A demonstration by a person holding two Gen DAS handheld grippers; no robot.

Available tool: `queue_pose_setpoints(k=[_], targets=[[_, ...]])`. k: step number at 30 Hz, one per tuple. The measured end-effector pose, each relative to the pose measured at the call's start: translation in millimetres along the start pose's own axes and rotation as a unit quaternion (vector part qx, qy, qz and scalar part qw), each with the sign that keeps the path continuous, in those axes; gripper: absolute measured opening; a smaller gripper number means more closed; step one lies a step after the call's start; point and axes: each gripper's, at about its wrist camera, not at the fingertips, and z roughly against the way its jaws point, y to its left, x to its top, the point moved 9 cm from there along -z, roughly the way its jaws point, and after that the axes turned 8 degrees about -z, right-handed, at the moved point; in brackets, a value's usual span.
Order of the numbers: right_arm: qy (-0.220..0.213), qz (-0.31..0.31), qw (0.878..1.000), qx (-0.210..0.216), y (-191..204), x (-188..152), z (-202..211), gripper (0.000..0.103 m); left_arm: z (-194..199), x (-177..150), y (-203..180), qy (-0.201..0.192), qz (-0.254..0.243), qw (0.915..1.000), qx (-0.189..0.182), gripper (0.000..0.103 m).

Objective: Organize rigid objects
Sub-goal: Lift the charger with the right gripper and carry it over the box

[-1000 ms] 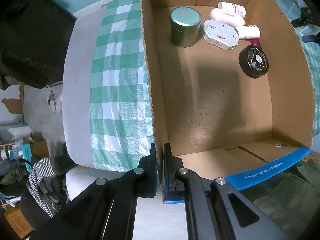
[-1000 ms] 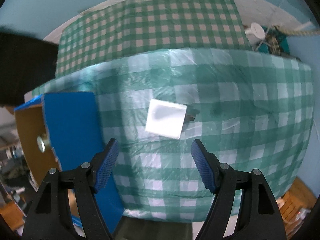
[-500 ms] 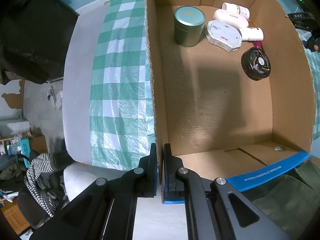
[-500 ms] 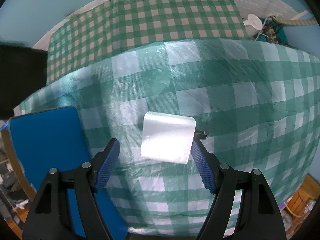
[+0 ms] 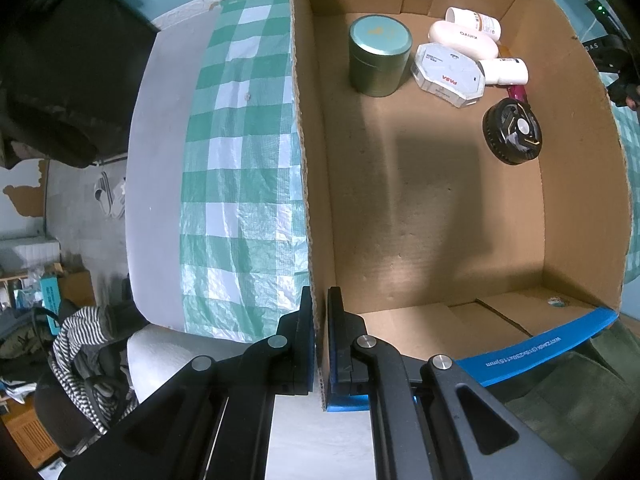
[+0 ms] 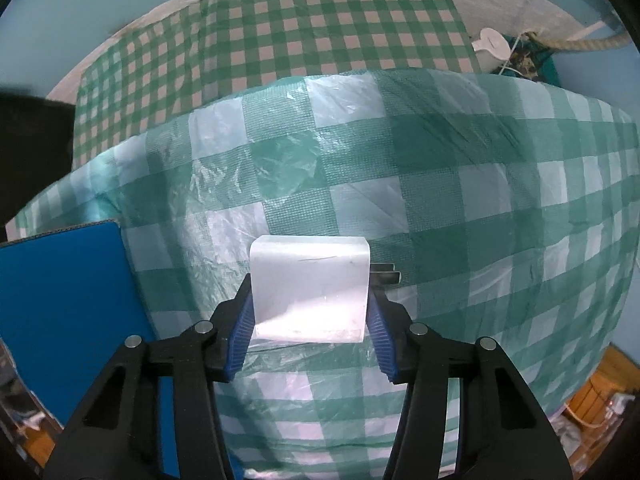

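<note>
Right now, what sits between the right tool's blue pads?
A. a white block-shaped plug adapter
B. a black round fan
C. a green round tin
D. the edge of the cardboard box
A: the right tool has just been closing, and its pads now flank the white plug adapter on the checked cloth, metal prongs showing at its right.

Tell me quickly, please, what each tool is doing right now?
Left tool: shut on the cardboard box wall.
Right tool: jaws just closing, pads against the white charger block on the checked cloth.

A lived-in home room: shoes [image 5: 112, 200] on the floor, a heap of striped clothing [image 5: 80, 344], checked tablecloth [image 6: 440, 184].
</note>
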Motion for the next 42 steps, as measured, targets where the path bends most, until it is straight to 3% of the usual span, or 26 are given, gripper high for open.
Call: queue_pose_setpoints(k=[26,42], targets=[[-0.012,0.09,0.996,0.009,9,-24,48,0.049,3,-1,-4,-0.007,-0.008,0.9999,0.002,0.005],[-0.036,0.199,0.979,0.014,55,-49,100,0.049,4,-1,-6,-0.009,-0.009,0.9999,0.002,0.005]])
